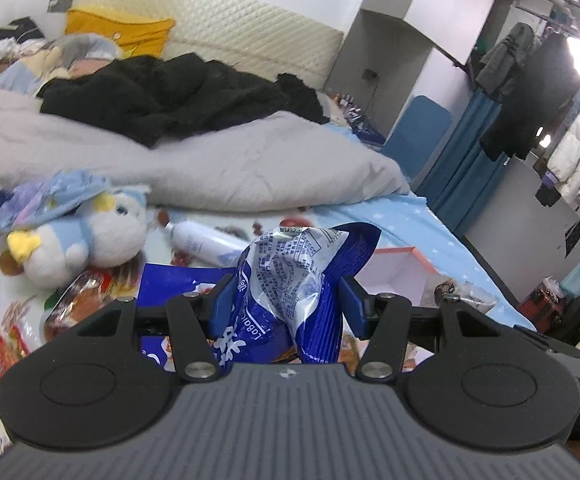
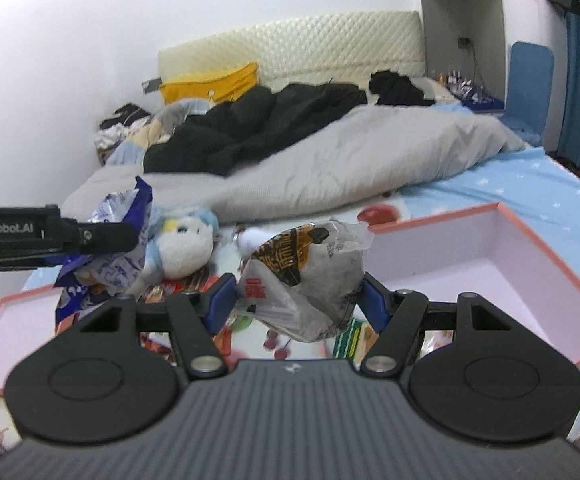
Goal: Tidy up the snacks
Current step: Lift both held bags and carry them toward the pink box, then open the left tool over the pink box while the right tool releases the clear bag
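Progress early: left gripper [image 1: 286,304] clamped on blue snack bag [image 1: 290,276], right gripper [image 2: 295,300] clamped on grey bun packet [image 2: 305,276], both held above the bed. Pink box [image 2: 529,280] shows no snacks inside; loose packets [image 1: 74,308] lie on the sheet.

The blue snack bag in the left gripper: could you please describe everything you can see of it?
The blue snack bag is a crinkled, glossy foil-like packet, deep blue with a white and silvery panel of small printed text and white lettering lower down. It is pinched at its middle between the blue pads of the left gripper, held off the bed with its crumpled end sticking up. The right wrist view shows it hanging from that gripper in front of the plush toy.
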A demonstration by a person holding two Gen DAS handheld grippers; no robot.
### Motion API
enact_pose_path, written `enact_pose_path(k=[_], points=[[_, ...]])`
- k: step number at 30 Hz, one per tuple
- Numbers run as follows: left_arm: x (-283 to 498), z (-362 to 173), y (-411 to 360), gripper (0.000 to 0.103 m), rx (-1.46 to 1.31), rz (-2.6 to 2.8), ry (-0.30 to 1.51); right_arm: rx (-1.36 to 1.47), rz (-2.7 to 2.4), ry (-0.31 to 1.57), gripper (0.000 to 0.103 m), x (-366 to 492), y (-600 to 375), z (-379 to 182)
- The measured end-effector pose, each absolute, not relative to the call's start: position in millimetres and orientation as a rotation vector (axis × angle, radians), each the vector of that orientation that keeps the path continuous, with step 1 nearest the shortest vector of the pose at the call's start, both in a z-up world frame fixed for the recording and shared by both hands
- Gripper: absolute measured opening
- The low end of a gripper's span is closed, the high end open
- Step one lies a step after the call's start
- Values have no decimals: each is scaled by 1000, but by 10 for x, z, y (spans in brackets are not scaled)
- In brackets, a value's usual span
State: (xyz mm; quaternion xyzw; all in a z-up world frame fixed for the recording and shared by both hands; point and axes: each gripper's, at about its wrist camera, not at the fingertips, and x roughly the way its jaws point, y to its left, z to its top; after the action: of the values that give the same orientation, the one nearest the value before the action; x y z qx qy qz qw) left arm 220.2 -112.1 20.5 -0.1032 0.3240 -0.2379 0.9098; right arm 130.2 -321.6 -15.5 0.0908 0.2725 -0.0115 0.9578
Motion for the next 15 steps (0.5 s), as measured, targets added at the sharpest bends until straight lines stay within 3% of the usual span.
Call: enact_pose_path(k=[8,15], points=[[2362,341,-1572,61,-197,-562,662,198,-68,531,69,1380,-3533,-88],[2652,129,-2143,61,-158,-639,721,214,-127,580,69,1542,-3863,-344]])
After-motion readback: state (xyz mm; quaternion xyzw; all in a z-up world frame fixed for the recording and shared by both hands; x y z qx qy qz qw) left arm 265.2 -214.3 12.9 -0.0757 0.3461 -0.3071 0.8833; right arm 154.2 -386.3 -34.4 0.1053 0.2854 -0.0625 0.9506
